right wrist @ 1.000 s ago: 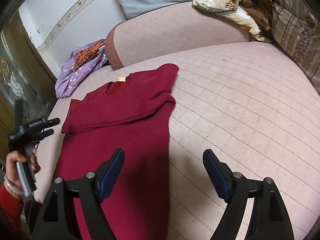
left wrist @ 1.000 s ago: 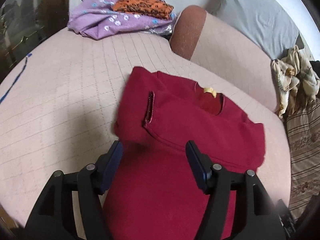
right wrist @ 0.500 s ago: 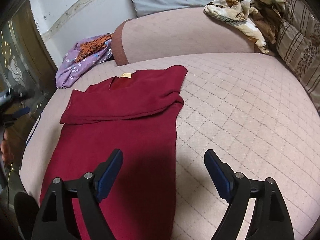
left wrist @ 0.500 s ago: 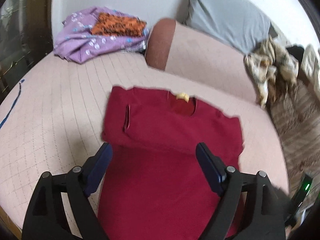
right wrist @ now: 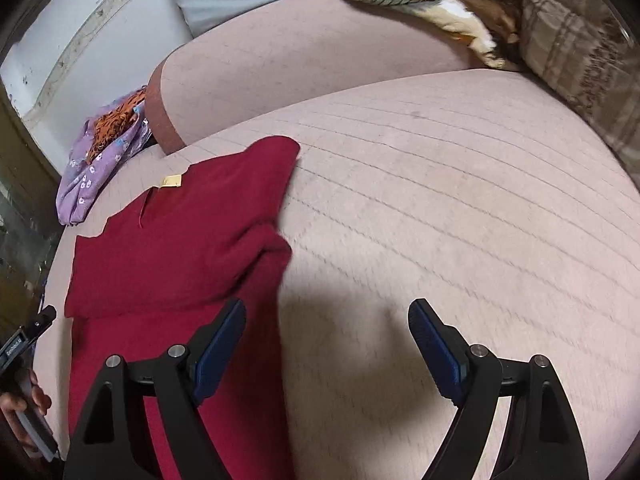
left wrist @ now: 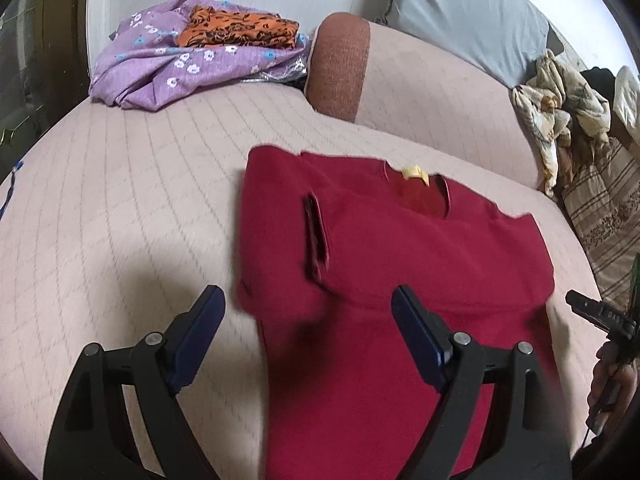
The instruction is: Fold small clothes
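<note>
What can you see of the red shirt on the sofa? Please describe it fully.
The red shirt is dark crimson and looks like soft knit. It lies flat on the pink quilted sofa seat, collar toward the backrest, with a yellow label at the neck. Both sleeves are folded in across the chest; the lower body is still unfolded. Nothing grips it.

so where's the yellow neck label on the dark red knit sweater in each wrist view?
Left wrist: the yellow neck label sits upper centre-right, at the collar of the dark red knit sweater.
Right wrist: the label is upper left, at the sweater's far end.
Shared landmark: the purple floral cloth with the orange patterned fabric on top.
</note>
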Tool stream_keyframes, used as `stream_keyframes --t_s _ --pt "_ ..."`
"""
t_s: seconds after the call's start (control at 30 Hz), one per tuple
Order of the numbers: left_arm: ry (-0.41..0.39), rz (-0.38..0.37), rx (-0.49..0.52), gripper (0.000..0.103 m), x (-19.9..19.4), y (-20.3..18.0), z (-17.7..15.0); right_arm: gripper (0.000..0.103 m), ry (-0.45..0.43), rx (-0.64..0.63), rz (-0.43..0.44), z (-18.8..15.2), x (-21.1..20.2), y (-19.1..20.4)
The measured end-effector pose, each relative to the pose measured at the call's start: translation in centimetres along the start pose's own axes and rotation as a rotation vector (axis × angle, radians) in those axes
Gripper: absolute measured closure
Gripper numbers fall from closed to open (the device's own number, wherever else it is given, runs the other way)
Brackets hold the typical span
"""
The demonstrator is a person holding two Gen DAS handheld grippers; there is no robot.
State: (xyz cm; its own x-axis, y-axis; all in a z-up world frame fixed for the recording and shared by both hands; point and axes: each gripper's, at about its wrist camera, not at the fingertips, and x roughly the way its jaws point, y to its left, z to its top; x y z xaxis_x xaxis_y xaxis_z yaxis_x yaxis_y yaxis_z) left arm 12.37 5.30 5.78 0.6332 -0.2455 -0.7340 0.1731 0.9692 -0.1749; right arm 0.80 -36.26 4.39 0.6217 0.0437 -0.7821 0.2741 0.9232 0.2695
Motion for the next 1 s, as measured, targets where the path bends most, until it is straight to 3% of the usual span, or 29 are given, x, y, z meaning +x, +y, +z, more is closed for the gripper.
stream_keyframes --t_s 0.2,0.23,0.27,0.37,0.5,0.6,0.7,0.77,0.83,1.0 --pt "-0.019 -0.022 0.009 0.017 2.3 -0.5 1.3 0.022 0.024 -0.065 0.093 3.3 3.5 3.3" --pt "-0.017 -0.023 0.018 0.017 2.7 -0.7 1.4 0.037 0.044 -0.102 0.096 3.8 4.4 4.4" --pt "-0.013 -0.019 0.029 0.017 3.1 -0.9 1.5 0.058 0.057 -0.136 0.079 4.0 5.0 5.1" --pt "0.003 0.021 0.058 0.017 4.2 -1.1 1.2 0.070 0.050 -0.282 -0.027 4.1 5.6 6.9" --pt "0.013 0.043 0.088 0.017 4.8 -1.3 0.8 0.069 0.039 -0.293 -0.127 3.3 5.6 4.6" --pt "0.005 0.038 0.075 0.017 4.3 -1.3 0.9 0.064 0.039 -0.197 -0.074 3.6 5.1 2.3" --pt "0.000 0.030 0.052 0.017 4.2 -1.0 1.0 0.059 -0.017 -0.123 -0.054 4.4 2.8 1.7" --pt "0.005 0.038 0.057 0.017 4.4 -1.1 1.0 0.057 -0.068 -0.128 -0.003 4.8 1.2 2.5" --pt "0.004 0.050 0.067 0.017 4.7 -1.3 0.9 0.055 -0.061 -0.188 0.037 4.7 1.1 4.3" --pt "0.000 0.067 0.091 0.017 4.9 -1.7 0.6 0.056 0.011 -0.290 0.010 4.0 4.8 7.0"
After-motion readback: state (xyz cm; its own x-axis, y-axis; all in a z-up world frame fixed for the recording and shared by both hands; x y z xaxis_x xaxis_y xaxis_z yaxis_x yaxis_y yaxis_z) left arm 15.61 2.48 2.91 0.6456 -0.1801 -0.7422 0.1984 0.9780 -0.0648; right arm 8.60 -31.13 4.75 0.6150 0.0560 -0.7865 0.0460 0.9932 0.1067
